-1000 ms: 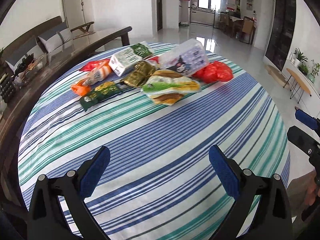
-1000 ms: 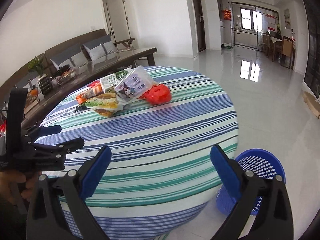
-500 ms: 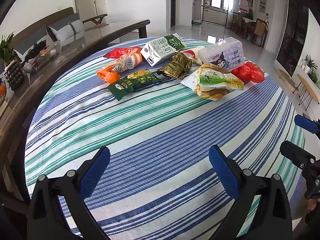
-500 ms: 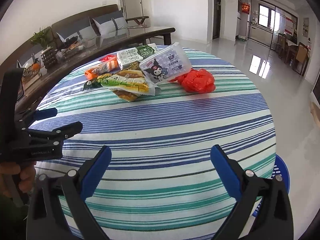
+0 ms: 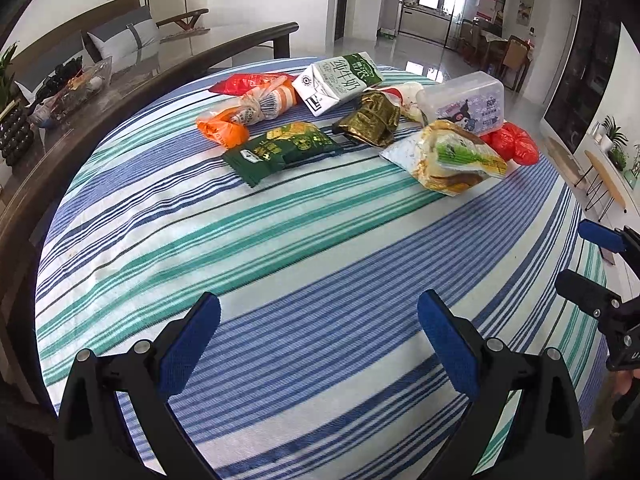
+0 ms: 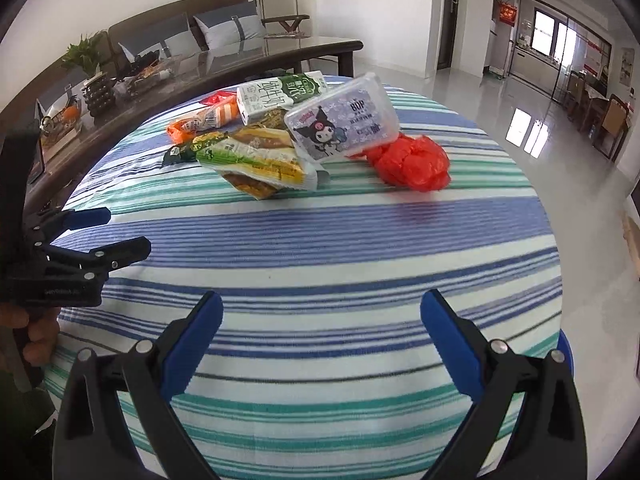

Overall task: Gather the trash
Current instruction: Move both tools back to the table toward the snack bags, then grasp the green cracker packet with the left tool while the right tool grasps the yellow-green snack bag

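Note:
Trash lies in a cluster at the far side of a round striped table [image 5: 280,248]: a milk carton [image 5: 338,82], a dark green snack packet [image 5: 282,150], an orange-and-white bag [image 5: 248,114], a gold crumpled wrapper [image 5: 370,120], a yellow-green bread bag [image 5: 452,158], a clear plastic cartoon box [image 5: 464,104] and a red plastic bag [image 6: 412,164]. My left gripper [image 5: 318,330] is open and empty above the near table. My right gripper [image 6: 320,330] is open and empty, nearer the table's right side.
A dark wooden bench-table [image 5: 60,120] with a glass top and small items runs along the table's left. A blue basket [image 6: 566,354] shows just past the table's right edge. The right gripper shows at the right rim of the left wrist view [image 5: 600,264].
Both grippers have moved forward over the table toward the trash cluster. The blue basket has slid almost out of the right wrist view. Jaws stayed open.

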`<state>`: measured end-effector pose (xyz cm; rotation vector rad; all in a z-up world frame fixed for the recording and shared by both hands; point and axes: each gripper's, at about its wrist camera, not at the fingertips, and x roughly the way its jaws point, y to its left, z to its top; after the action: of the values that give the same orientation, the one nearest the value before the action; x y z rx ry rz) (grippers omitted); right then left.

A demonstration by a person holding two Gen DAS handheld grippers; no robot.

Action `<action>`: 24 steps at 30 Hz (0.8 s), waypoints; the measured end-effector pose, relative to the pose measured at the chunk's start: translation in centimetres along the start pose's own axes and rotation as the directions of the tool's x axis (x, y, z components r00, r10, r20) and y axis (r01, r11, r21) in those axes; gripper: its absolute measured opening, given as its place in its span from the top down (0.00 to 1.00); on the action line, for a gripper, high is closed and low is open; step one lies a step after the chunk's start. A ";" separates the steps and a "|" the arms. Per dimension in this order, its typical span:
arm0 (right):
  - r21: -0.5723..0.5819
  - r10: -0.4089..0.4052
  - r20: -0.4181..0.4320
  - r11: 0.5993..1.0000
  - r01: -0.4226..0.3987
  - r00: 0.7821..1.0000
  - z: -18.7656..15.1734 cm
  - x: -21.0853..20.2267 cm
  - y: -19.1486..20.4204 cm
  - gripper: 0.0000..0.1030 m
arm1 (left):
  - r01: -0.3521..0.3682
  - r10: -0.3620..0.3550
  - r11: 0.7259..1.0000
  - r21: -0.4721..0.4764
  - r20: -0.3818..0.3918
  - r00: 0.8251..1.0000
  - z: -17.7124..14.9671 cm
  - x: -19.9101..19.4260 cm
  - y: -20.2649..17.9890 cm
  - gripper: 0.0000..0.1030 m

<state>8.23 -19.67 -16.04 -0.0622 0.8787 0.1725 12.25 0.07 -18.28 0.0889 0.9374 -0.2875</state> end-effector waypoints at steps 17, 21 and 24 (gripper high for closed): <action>-0.191 0.046 -0.044 0.980 -0.054 0.998 7.5 7.7 3.0 0.07 | 0.124 -0.115 0.967 0.224 -0.052 0.992 9.1 7.2 4.3 0.05; -0.104 0.088 -0.059 0.990 -0.093 0.994 7.6 7.5 2.1 0.44 | 0.198 -0.189 0.955 0.223 -0.060 0.980 9.7 7.5 3.6 0.05; -0.106 0.099 -0.057 0.989 -0.105 0.993 6.9 6.3 2.0 0.47 | 0.218 -0.211 0.949 0.230 -0.053 0.976 9.3 7.2 3.0 0.13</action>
<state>17.08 -16.07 -16.48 -0.1241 0.9246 0.3154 24.34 -0.40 -18.76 0.2090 0.9386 -0.6003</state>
